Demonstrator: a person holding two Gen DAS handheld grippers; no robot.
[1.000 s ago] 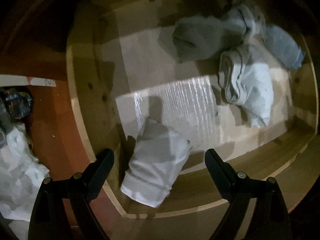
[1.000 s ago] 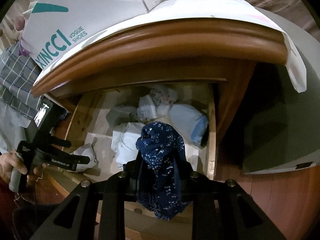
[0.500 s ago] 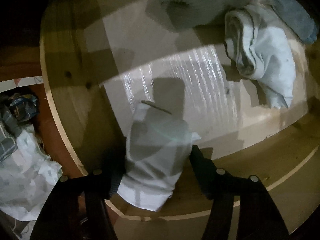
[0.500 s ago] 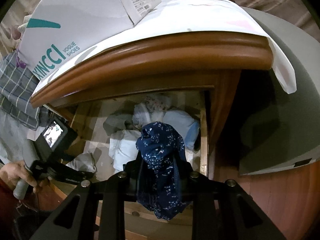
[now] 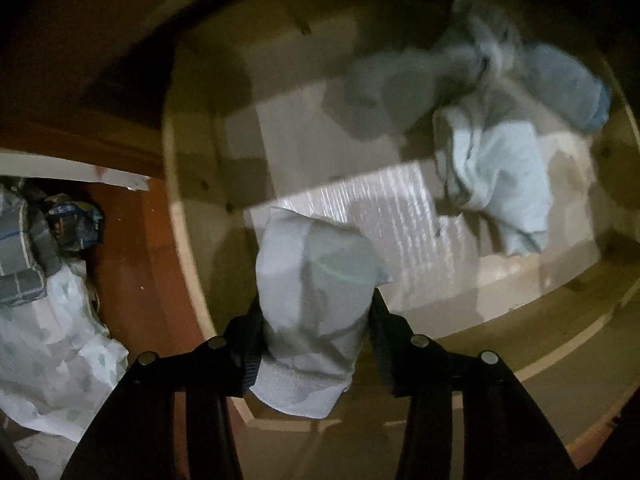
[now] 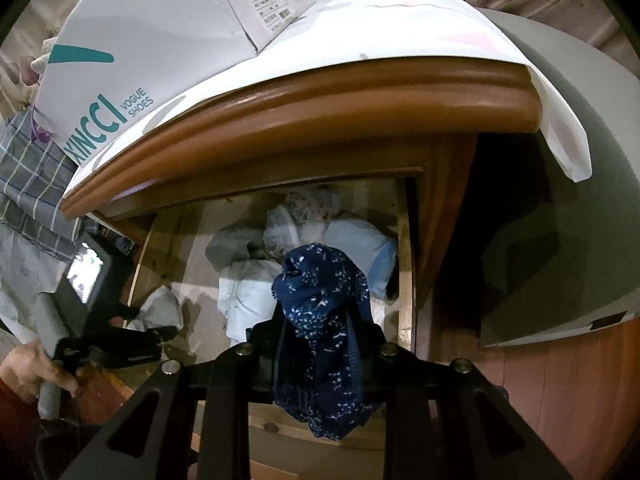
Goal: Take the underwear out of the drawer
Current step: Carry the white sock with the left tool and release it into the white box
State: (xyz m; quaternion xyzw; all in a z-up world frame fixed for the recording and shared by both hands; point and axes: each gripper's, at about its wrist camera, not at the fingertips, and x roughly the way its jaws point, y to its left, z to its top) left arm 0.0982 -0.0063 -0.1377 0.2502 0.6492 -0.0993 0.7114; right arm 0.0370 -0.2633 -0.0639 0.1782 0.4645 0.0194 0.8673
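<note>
The left gripper (image 5: 316,320) is clamping its 2 fingers on a white rolled bundle of underwear (image 5: 316,292), one finger pressing in from each side, and the bundle is standing up between them with its long axis running straight forward along the fingers, its far end pointing into the drawer (image 5: 188,240) and its near end hanging back toward the camera over the drawer's front corner. From the right wrist view the same bundle (image 6: 158,310) is sitting at the near left corner of the drawer, just at the tips of the left gripper (image 6: 160,332), so whether it is lifted clear of the drawer floor is hard to tell. The right gripper (image 6: 320,340) is pinching a dark blue patterned piece of underwear (image 6: 322,328), which is draping down between its fingers, in front of the drawer opening and apparently already out of it. Probably the coming move is a pull of the white bundle up and back over the front wall, along its own long axis. The other pale pieces (image 5: 492,176) are lying at the far right of the drawer, well apart from both grips, nearer the right hand's side.
</note>
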